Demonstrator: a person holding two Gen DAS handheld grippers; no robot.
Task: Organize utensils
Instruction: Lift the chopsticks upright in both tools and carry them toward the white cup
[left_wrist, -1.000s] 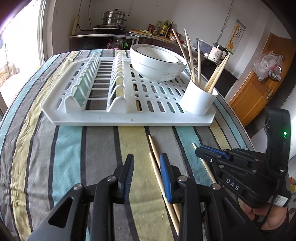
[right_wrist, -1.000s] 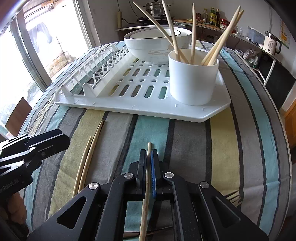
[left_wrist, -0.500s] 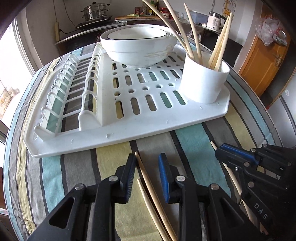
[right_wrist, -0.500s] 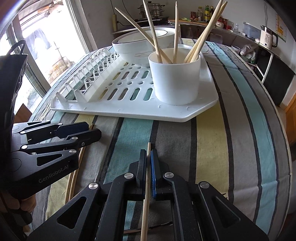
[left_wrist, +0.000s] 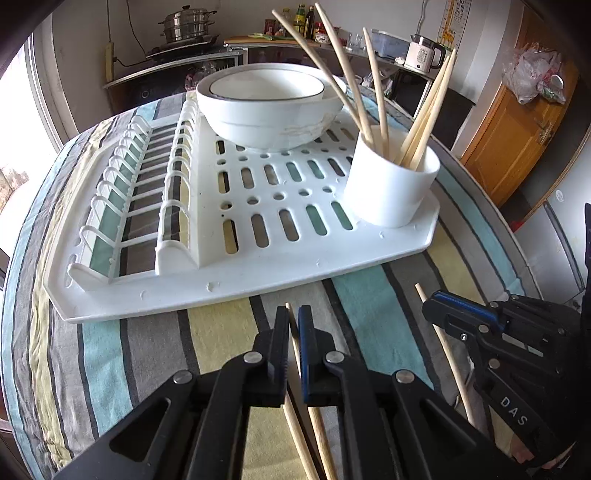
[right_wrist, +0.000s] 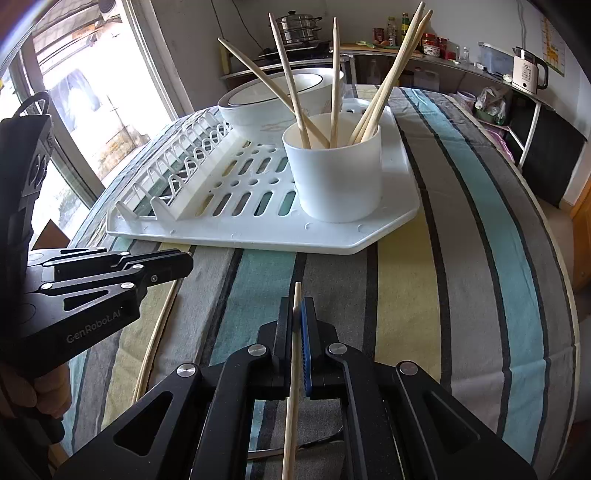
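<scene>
Left wrist view: the left claw (left_wrist: 292, 332) hovers low over the striped desk (left_wrist: 369, 306), pinching a chopstick (left_wrist: 295, 343) before the white drying rack (left_wrist: 258, 269).

Right wrist view: the right claw (right_wrist: 296, 323), level, grips another chopstick (right_wrist: 293, 369), pointing toward the chopstick cup (right_wrist: 336, 173).

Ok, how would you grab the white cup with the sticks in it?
Probably pinch the near rim of the white cup from above, one finger inside, one outside. It looks too wide to span, and its chopsticks lean away from that edge. The left gripper already holds a chopstick, and the right gripper holds another.
</scene>
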